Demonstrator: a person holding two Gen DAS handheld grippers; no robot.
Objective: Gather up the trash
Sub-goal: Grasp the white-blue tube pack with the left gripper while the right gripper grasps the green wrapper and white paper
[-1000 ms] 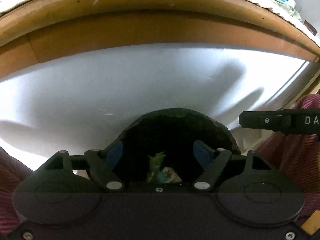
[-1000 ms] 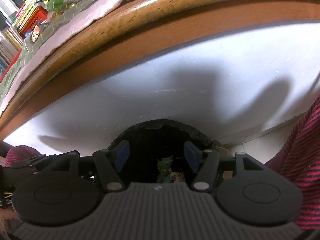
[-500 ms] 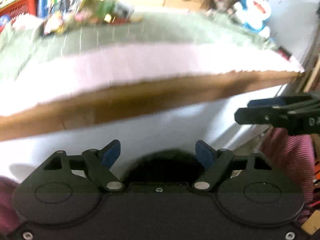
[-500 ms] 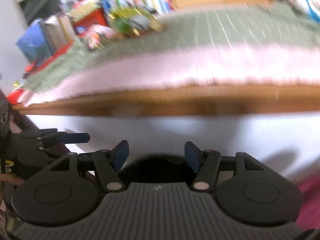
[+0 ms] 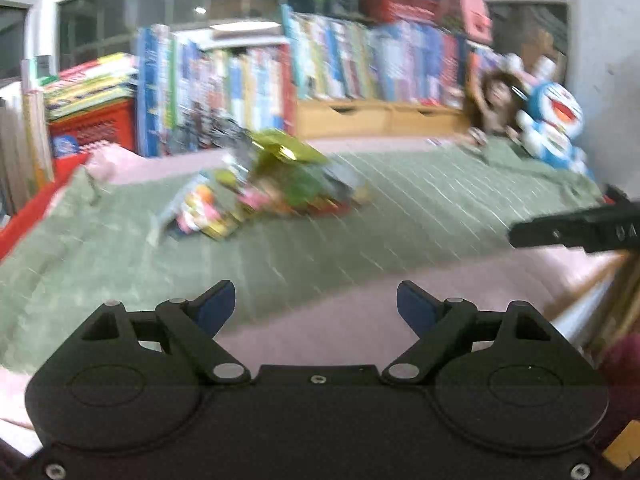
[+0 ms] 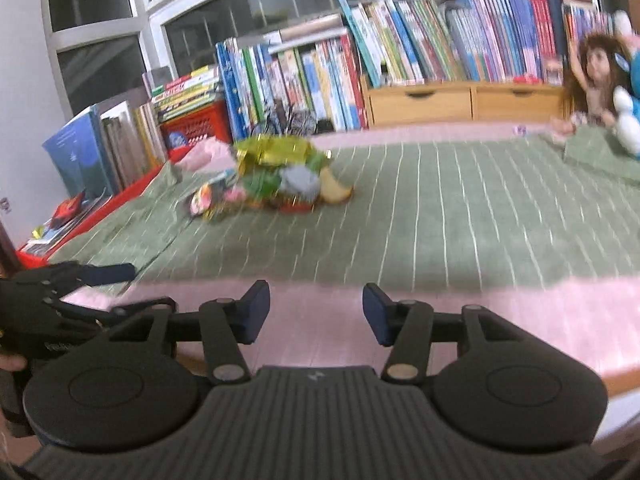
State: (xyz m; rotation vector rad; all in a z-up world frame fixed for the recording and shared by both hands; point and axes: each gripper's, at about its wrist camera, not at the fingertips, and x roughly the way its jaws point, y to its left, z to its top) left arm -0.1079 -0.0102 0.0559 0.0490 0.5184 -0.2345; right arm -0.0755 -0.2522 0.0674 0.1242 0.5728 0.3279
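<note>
We see a green striped blanket [image 6: 440, 208] over a pink sheet [image 6: 500, 312], backed by rows of books [image 6: 320, 64], wooden drawers [image 6: 460, 100] and windows. The heap of wrappers [image 6: 272, 178] lies far back on the left — well apart from both tools. Our left gripper [image 5: 316, 308] and right gripper [image 6: 316, 312] both gape wide, empty.

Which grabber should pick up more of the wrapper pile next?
Probably the left gripper: it is open and empty, and the wrapper pile lies ahead slightly to its left. From the right gripper, also open and empty, the pile sits further left.
</note>
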